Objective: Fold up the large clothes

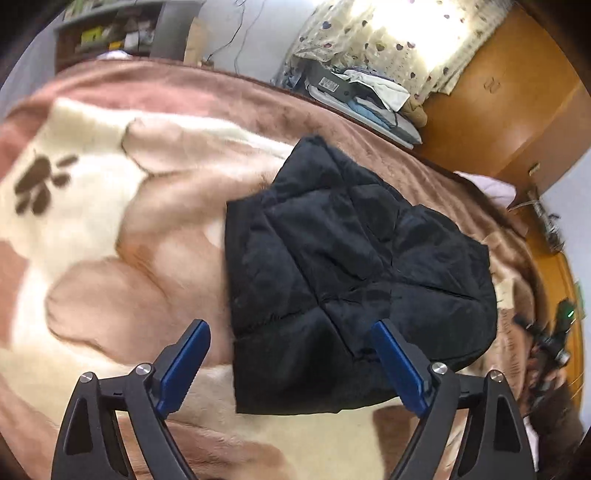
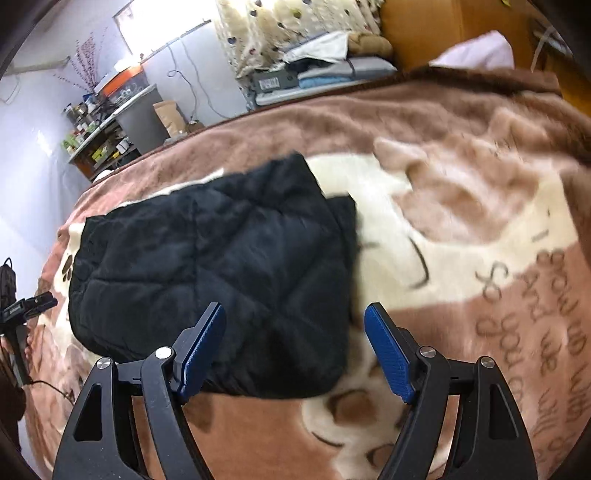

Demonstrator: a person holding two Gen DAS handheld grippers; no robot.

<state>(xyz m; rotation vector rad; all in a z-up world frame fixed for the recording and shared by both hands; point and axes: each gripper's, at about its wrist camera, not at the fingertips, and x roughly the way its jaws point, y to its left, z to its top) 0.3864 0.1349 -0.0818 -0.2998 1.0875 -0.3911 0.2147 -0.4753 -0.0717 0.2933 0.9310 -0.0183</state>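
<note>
a black quilted jacket [image 1: 354, 273] is lying folded into a compact, roughly square bundle on a bed covered by a plush brown and cream blanket [image 1: 110, 229]; the bundle is sitting in the middle stretch of the bed, well in from the far edge, its puffy panels facing up; the left gripper [image 1: 291, 365] is hovering above the near side of the bundle with its blue pads [image 1: 184, 365] standing spread wide, nothing pinched between them; in its view the right-hand pad is overlapping the jacket's near edge, though whether it is touching the fabric cannot be told; the right gripper [image 2: 295, 350] is likewise hanging over the jacket's near corner, its blue pads [image 2: 388, 354] spread apart and gripping nothing, the left-hand pad overlapping the black fabric and the other one over bare blanket; both views are blurring somewhat; a dark paw print [image 1: 40, 188] is showing on the cream patch toward the bed's left side; beyond the far edge of the bed a pile of folded laundry [image 2: 325, 70] is resting below a heart-patterned curtain [image 2: 288, 26]; a cluttered shelf unit [image 2: 107, 136] is standing by the wall; a wooden wardrobe [image 1: 509, 110] is filling the far right corner.
</note>
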